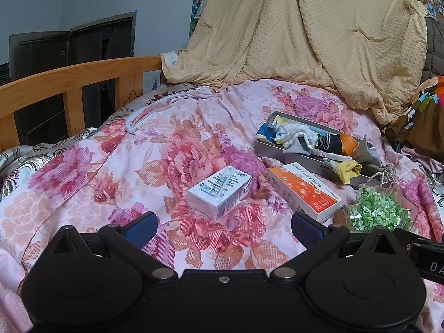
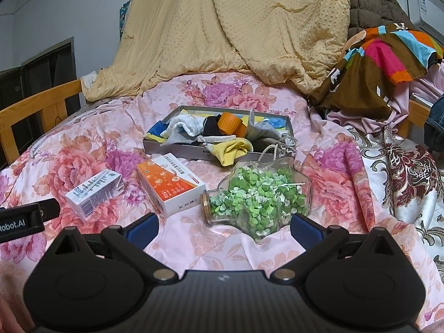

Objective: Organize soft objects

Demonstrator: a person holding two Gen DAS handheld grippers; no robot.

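A grey tray point(image 2: 177, 147) point(image 1: 274, 152) on the floral bedspread holds a heap of socks: a white one point(image 2: 184, 126) point(image 1: 299, 136), an orange-and-black one point(image 2: 229, 123) point(image 1: 348, 141), and a yellow one point(image 2: 234, 149) point(image 1: 348, 169) hanging over the front rim. My left gripper point(image 1: 223, 229) is open, just short of a white carton point(image 1: 219, 193) point(image 2: 93, 194). My right gripper point(image 2: 223, 229) is open too, close behind a glass jar of green paper stars point(image 2: 260, 197) point(image 1: 377, 211) lying on its side. Neither holds anything.
An orange-and-white box point(image 2: 172, 183) point(image 1: 304, 191) lies between carton and jar. A beige quilt point(image 2: 236, 27) hangs behind the tray. Colourful clothes point(image 2: 383, 61) are piled at the right. A wooden bed rail point(image 1: 69, 83) runs along the left edge.
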